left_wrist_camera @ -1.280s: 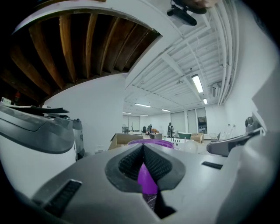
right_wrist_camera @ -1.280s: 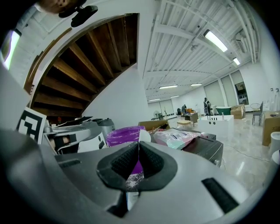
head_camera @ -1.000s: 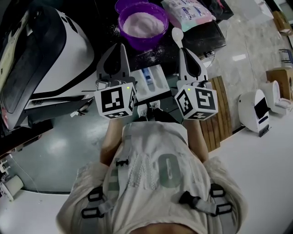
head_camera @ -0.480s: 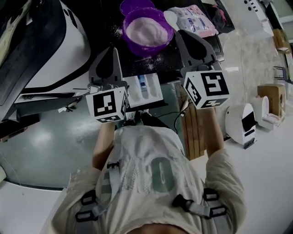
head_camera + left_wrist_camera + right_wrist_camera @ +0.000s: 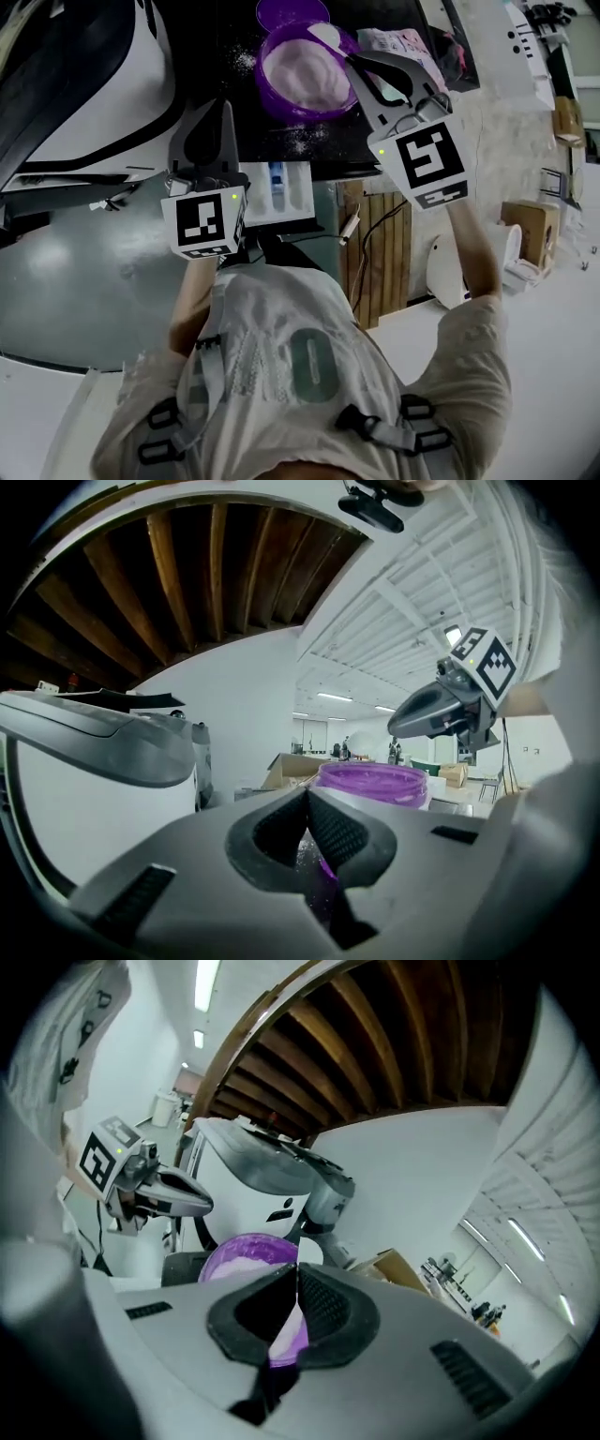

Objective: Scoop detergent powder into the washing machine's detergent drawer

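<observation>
The right gripper has its fingers pressed together on the handle of a white spoon. The spoon's round end sticks out just past the fingertips, over the far rim of the purple bowl. The detergent powder heaped in that bowl lies right under and in front of those fingers. The left gripper hangs with its fingers closed tip to tip and nothing between them. The bowl sits beyond them, off towards the right gripper. The open detergent drawer is just beside the left fingers on their inner side, back towards the person. Spilled powder speckles the dark top between drawer and bowl.
</observation>
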Demonstrator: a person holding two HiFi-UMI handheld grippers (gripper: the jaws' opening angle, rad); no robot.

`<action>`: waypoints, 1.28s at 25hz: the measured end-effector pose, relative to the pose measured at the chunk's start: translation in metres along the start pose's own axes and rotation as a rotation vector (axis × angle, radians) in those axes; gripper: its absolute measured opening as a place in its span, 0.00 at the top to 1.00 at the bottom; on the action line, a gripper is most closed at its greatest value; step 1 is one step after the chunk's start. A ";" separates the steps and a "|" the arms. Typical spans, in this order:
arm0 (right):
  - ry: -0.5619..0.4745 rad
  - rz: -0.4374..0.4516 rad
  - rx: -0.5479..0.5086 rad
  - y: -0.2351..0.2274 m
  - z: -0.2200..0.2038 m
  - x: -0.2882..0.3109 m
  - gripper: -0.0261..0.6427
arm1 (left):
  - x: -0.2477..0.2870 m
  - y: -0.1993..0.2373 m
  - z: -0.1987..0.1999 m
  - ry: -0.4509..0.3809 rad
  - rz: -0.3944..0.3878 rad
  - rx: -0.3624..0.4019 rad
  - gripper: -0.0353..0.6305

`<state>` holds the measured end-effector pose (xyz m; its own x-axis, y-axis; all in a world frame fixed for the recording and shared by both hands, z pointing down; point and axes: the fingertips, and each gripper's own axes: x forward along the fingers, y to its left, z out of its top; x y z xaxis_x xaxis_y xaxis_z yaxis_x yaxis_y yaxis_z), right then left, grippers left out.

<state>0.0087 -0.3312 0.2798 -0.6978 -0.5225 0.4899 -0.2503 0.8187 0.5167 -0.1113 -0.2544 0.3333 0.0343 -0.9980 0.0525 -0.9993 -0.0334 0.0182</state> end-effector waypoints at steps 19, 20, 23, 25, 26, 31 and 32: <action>0.258 0.412 -0.332 0.061 -0.040 0.056 0.94 | -0.013 0.017 -0.036 0.050 0.088 -0.040 0.91; 0.267 0.426 -0.332 0.063 -0.040 0.055 0.94 | -0.013 0.017 -0.036 0.049 0.090 -0.042 0.91; 0.286 0.461 -0.303 0.068 -0.042 0.051 0.94 | -0.014 0.016 -0.036 0.045 0.093 -0.044 0.91; 0.298 0.484 -0.268 0.071 -0.042 0.048 0.94 | -0.014 0.016 -0.035 0.044 0.092 -0.044 0.91; 0.304 0.495 -0.246 0.072 -0.042 0.047 0.94 | -0.015 0.017 -0.035 0.044 0.092 -0.043 0.91; 0.332 0.548 -0.101 0.073 -0.040 0.038 0.94 | -0.016 0.018 -0.036 0.045 0.092 -0.046 0.91; 0.338 0.558 -0.065 0.074 -0.039 0.037 0.94 | -0.016 0.018 -0.036 0.045 0.093 -0.046 0.91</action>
<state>-0.0095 -0.2995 0.3633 -0.4594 -0.0779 0.8848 0.1371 0.9780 0.1572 -0.1292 -0.2372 0.3687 -0.0563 -0.9934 0.1004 -0.9964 0.0622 0.0567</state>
